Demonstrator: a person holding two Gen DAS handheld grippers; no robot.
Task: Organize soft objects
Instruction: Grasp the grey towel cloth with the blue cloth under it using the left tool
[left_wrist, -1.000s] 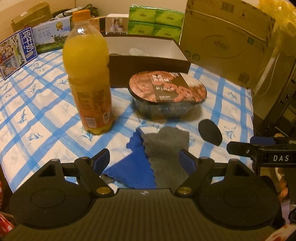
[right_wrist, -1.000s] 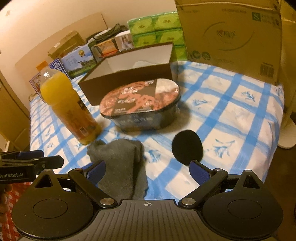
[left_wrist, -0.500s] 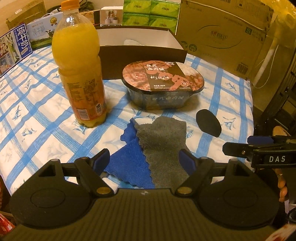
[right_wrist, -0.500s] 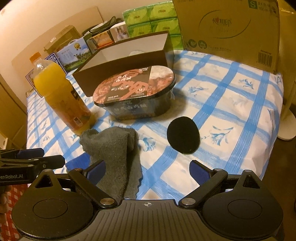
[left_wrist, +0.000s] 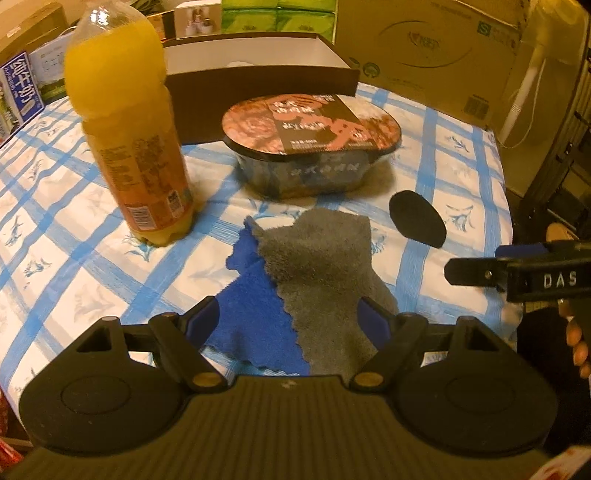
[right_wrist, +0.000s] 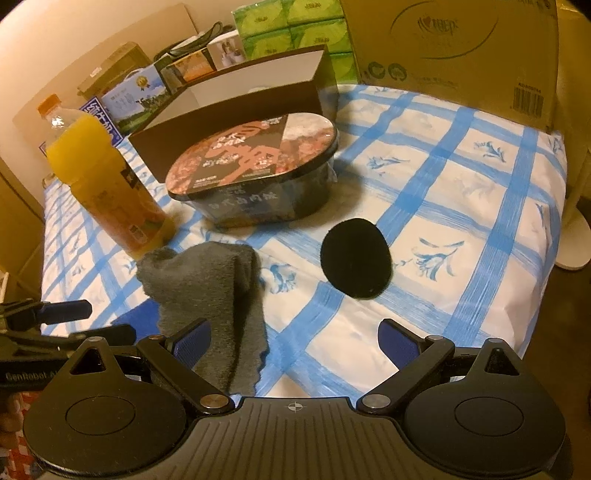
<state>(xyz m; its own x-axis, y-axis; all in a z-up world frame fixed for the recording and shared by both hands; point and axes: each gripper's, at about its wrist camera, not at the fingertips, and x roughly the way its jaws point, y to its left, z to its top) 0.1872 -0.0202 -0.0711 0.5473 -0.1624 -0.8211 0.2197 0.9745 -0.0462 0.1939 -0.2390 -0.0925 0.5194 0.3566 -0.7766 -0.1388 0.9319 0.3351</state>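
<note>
Left gripper (left_wrist: 288, 319) hangs with its jaws spread wide right over the grey cloth (left_wrist: 321, 266) and the blue cloth (left_wrist: 251, 317) tucked under its left edge, both lying flat on the blue-checked tablecloth (left_wrist: 55, 236) in front of the noodle bowl (left_wrist: 312, 138) and just right of the juice bottle (left_wrist: 129, 122). Right gripper (right_wrist: 295, 341) is spread wide too, nothing between its pads, with the grey cloth at its left finger and the black oval pad (right_wrist: 355, 257) lying ahead, well clear of the jaws.
</note>
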